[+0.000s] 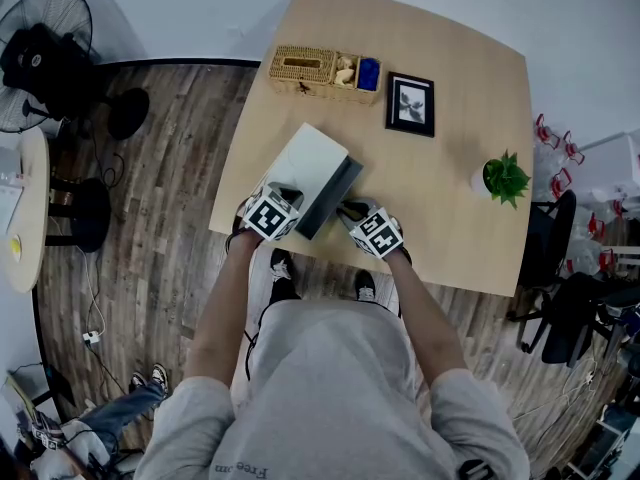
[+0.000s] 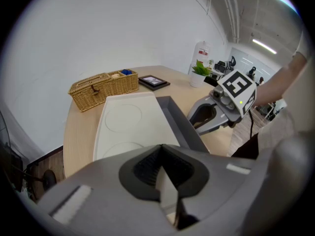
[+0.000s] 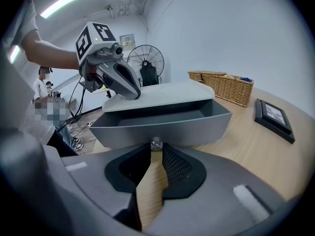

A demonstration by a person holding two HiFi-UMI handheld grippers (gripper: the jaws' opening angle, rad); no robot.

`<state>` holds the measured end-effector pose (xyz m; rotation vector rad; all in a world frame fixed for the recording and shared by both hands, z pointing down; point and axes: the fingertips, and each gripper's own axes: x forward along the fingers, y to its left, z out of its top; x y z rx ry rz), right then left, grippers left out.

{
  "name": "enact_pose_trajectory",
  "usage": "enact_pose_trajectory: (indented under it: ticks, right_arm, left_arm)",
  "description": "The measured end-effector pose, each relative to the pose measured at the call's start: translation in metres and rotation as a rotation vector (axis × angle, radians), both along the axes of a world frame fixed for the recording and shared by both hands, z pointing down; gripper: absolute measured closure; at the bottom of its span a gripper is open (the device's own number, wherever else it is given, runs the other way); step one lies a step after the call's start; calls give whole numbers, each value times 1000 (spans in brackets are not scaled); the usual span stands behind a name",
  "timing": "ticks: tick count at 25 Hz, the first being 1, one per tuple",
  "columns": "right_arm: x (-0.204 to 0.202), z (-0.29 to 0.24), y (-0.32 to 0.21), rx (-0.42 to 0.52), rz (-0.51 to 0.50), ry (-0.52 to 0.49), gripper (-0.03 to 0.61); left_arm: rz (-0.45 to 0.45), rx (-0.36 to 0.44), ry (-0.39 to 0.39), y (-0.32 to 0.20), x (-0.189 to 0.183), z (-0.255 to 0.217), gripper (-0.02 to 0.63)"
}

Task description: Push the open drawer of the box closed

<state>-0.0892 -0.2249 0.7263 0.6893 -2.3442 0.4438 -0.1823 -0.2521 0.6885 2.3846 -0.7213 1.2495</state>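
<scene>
Drawer point(image 3: 162, 127) (grey) juts open — right hand-held gripper point(image 3: 155, 150) at front edge.

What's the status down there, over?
Left gripper shut, against the box. Right gripper shut, tips at the knob. Drawer open. Nothing blocking it.

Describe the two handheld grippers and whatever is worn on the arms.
The left gripper and right gripper look alike. Each has a smooth grey moulded body with curved grey jaws lined by black textured pads. Each carries a white cube printed with black square markers. The person wears a grey short-sleeved shirt.
</scene>
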Motion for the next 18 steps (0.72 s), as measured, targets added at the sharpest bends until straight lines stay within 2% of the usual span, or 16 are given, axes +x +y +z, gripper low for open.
enact_pose_trajectory:
  ticks: [18]
  right_arm:
    - [-12, 1, -8, -4, 14, -6, 505]
  left_arm:
    - [-2, -9, -7, 3, -1, 2, 561]
